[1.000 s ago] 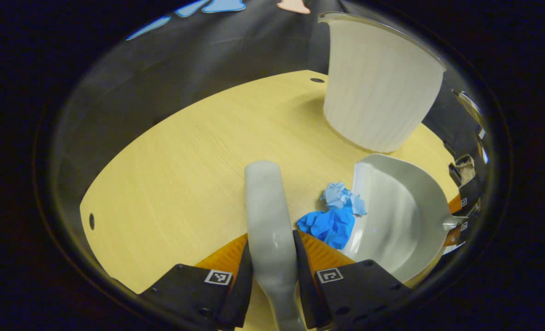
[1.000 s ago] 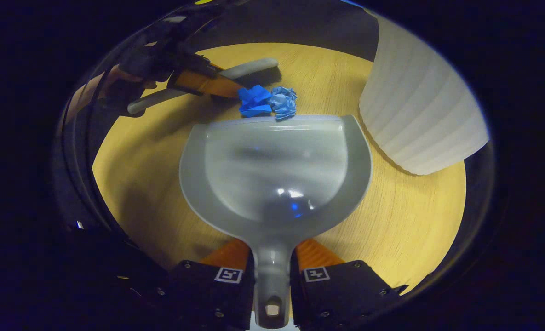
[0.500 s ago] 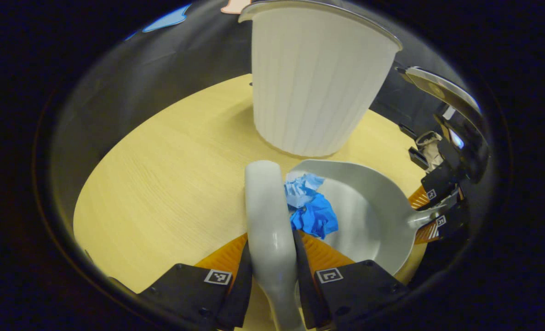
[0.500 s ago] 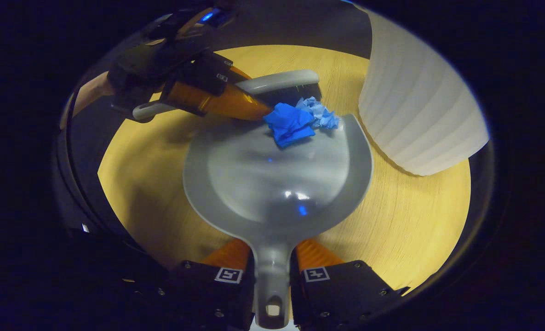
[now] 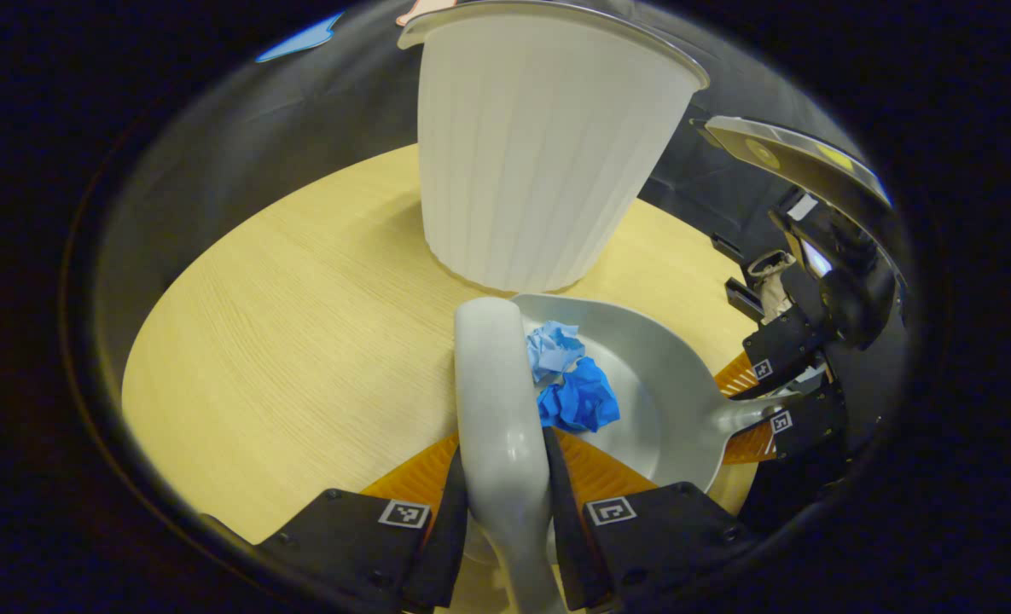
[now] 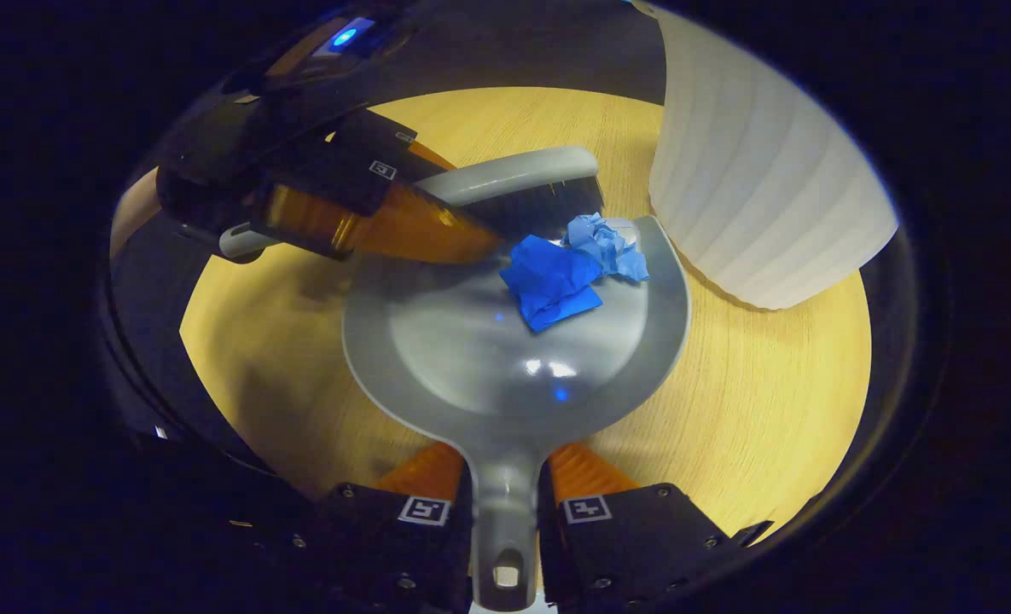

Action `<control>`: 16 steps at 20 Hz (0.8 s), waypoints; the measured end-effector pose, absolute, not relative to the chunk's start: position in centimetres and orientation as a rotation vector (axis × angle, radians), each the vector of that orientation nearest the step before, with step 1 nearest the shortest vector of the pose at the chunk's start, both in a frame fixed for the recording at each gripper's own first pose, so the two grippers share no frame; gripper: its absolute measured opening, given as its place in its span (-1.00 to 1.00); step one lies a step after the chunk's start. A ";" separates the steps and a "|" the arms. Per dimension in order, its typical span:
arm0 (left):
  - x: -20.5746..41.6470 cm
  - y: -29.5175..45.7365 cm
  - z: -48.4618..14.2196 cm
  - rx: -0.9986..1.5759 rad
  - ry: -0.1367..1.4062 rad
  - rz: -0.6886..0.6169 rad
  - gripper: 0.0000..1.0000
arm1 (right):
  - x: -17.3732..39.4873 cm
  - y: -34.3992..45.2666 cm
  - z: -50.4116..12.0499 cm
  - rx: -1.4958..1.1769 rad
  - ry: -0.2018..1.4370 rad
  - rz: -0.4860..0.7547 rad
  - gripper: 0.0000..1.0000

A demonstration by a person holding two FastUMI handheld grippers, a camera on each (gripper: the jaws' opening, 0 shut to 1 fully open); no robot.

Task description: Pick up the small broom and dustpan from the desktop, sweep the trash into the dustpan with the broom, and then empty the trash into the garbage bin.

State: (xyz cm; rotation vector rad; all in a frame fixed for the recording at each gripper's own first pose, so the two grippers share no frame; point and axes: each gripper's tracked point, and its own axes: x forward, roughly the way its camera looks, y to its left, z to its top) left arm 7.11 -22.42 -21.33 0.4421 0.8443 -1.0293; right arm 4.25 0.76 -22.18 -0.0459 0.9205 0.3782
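1. On the wooden desktop (image 6: 769,409), right gripper (image 6: 505,503) has both fingers clamped on the dustpan (image 6: 471,358) handle; pan lies w/ its mouth facing away from the camera.
2. Left gripper (image 5: 505,503) has both fingers closed tight on the grey broom (image 5: 492,375) handle. Right gripper view shows the broom head w/ dark bristles at the pan's front lip.
3. Trash: dark blue paper wad (image 6: 552,281) & light blue paper wad (image 6: 603,247), touching each other, both inside the pan nr its front edge, just beside the bristles.
4. White ribbed garbage bin (image 5: 539,162) stands upright on the desktop, close behind the pan, right of it in right gripper view.
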 end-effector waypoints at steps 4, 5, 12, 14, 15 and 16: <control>7.5 -21.8 -20.6 0.412 0.821 -0.989 0.08 | 3.8 -1.1 -22.5 -0.028 0.908 0.345 -0.32; 7.6 -21.5 -20.3 0.405 0.814 -0.975 0.10 | 4.1 -1.4 -22.9 -0.028 0.905 0.334 -0.32; 9.7 -17.9 -18.7 0.335 0.769 -0.847 0.05 | 5.0 -1.5 -24.5 -0.026 0.889 0.285 -0.32; 10.5 -16.8 -18.5 0.308 0.758 -0.809 0.00 | 5.0 -1.3 -24.4 -0.013 0.880 0.275 -0.32; 10.9 -16.1 -18.6 0.290 0.754 -0.789 0.00 | 5.0 -1.2 -24.4 -0.010 0.872 0.270 -0.33; 11.3 -15.6 -18.9 0.271 0.751 -0.771 0.02 | 5.1 -1.2 -24.4 -0.010 0.867 0.264 -0.32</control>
